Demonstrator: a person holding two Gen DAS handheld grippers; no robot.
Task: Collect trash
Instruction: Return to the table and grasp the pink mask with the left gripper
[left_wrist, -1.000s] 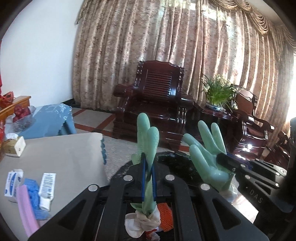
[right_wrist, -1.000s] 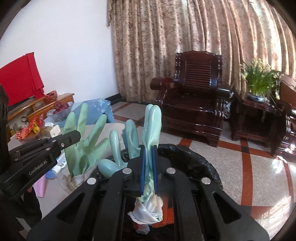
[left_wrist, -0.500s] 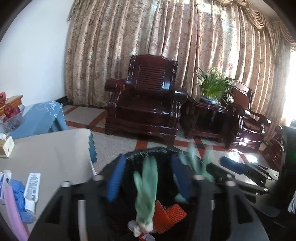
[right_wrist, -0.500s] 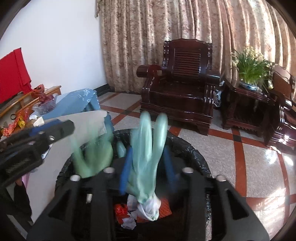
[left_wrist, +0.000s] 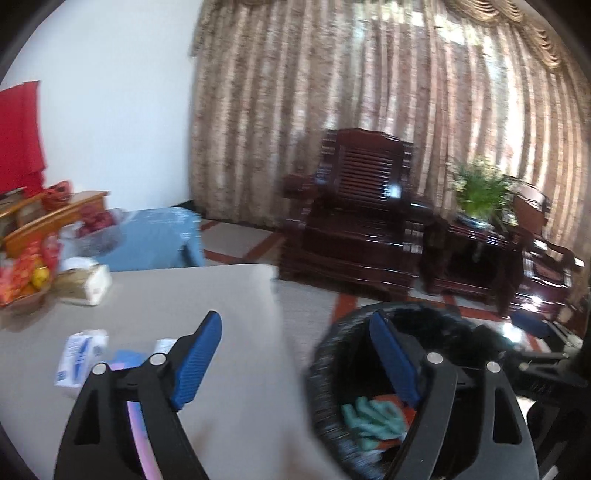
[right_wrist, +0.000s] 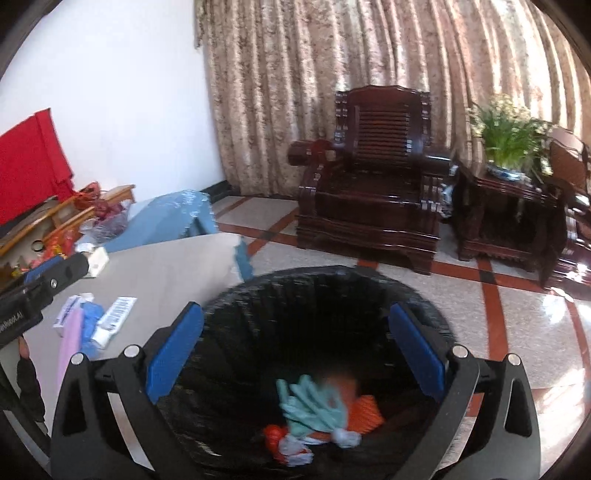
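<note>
A black-lined trash bin (right_wrist: 332, 291) stands beside the table and holds two green rubber gloves (right_wrist: 314, 406) on orange and red scraps. The bin (left_wrist: 332, 350) and the gloves (left_wrist: 373, 417) also show in the left wrist view. My right gripper (right_wrist: 293, 354) is open and empty above the bin. My left gripper (left_wrist: 295, 362) is open and empty over the table's edge beside the bin. On the grey table (left_wrist: 229, 295) lie a white box (left_wrist: 79, 356), a blue cloth (right_wrist: 90, 325), a white tube (right_wrist: 114, 319) and a pink strip (right_wrist: 68, 343).
A tissue box (left_wrist: 88, 282) and a basket of red goods (left_wrist: 26, 280) sit at the table's far left. A blue stool (right_wrist: 173, 218), dark wooden armchairs (right_wrist: 373, 177) and a potted plant (right_wrist: 509, 144) stand behind. Curtains cover the back wall.
Both grippers opened and let go of the green gloves, which fell into the bin. The left gripper has swung left toward the table.
</note>
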